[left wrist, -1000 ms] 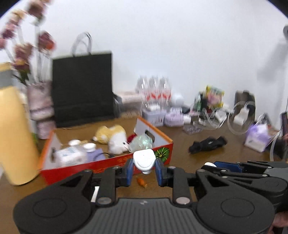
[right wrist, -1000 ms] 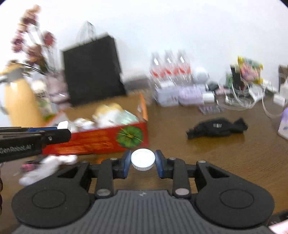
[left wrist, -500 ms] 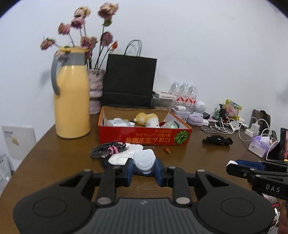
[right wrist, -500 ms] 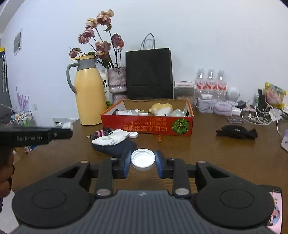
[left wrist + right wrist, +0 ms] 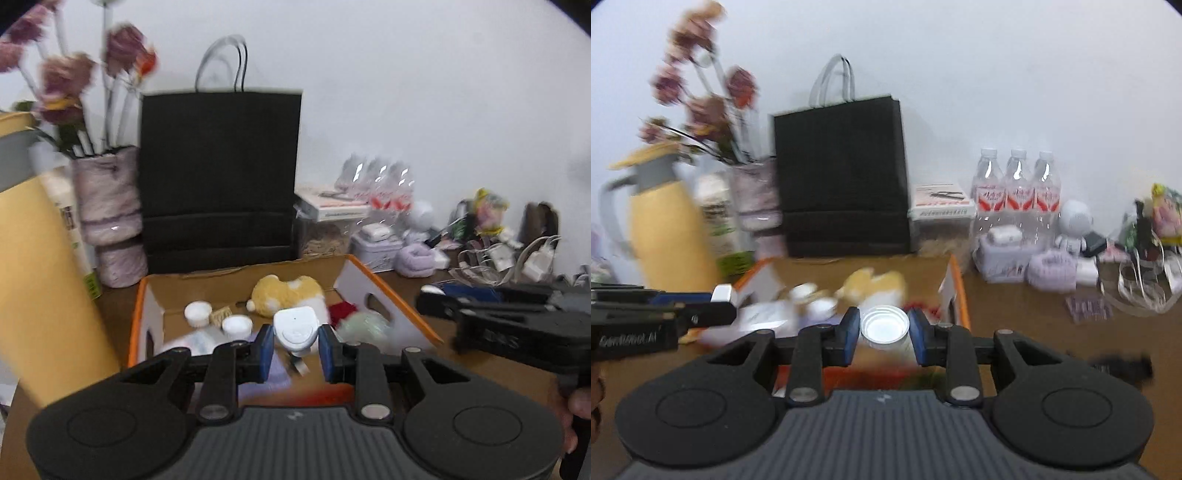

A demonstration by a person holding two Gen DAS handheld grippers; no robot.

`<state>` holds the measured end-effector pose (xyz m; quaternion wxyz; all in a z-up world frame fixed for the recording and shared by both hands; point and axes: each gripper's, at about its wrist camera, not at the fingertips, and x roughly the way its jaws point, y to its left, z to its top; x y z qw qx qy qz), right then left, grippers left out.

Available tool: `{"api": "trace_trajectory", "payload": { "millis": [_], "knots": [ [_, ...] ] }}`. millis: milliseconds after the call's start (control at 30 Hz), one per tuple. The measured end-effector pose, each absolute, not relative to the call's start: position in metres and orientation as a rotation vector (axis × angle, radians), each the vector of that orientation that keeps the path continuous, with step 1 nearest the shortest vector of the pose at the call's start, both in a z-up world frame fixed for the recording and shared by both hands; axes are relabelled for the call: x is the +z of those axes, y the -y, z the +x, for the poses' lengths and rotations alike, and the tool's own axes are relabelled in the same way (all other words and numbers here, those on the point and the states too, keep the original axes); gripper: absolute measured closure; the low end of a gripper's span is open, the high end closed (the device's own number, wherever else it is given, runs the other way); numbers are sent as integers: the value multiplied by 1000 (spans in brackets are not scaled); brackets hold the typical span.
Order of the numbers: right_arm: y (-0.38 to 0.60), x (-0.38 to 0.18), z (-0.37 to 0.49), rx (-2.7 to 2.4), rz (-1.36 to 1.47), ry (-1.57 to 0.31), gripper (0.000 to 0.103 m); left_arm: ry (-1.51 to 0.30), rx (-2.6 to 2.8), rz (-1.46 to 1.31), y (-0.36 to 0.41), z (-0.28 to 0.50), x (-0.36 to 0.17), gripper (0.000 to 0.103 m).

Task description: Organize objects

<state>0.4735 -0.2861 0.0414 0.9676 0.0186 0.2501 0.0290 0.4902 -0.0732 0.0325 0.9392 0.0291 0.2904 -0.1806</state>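
Observation:
My left gripper [image 5: 296,349] is shut on a small white plastic case [image 5: 296,329] and holds it above the near end of the orange cardboard box [image 5: 384,291]. My right gripper [image 5: 884,338] is shut on a white round lid [image 5: 884,326] and holds it over the same box [image 5: 955,291]. The box holds a yellow plush toy [image 5: 286,293], white caps [image 5: 197,313], a red item and a pale green wrapped thing [image 5: 364,323]. The right gripper also shows in the left wrist view [image 5: 517,325], and the left gripper in the right wrist view [image 5: 661,314].
A yellow thermos jug [image 5: 665,229] and a flower vase [image 5: 110,214] stand left of the box. A black paper bag [image 5: 221,173] stands behind it. Water bottles [image 5: 1017,188], small boxes, cables [image 5: 1141,284] and a black cloth [image 5: 1115,363] lie to the right on the wooden table.
Both grippers have moved forward from the near table to over the orange box, each still holding its object. The frames are now motion-blurred.

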Motion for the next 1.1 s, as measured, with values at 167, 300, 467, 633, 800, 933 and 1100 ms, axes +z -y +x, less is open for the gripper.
{"api": "trace_trajectory", "payload": {
  "millis": [167, 300, 467, 633, 800, 933, 1100],
  "knots": [
    [286, 29, 572, -6, -28, -606, 51, -657, -296, 91, 90, 558, 15, 42],
    [293, 25, 582, 6, 21, -603, 40, -643, -285, 109, 89, 565, 11, 34],
    [300, 28, 564, 13, 41, -598, 33, -627, -276, 119, 85, 553, 14, 25],
    [303, 44, 509, 33, 91, -567, 25, -611, -273, 99, 77, 505, 25, 20],
    [305, 52, 399, 49, 153, -470, 11, -552, -357, 32, 56, 401, 31, 8],
    [298, 34, 307, 55, 175, -449, 6, -514, -423, -12, 40, 311, 22, 2],
    [279, 9, 228, 99, 145, -493, 3, -547, -421, -32, 25, 230, -9, 0]
  ]
}}
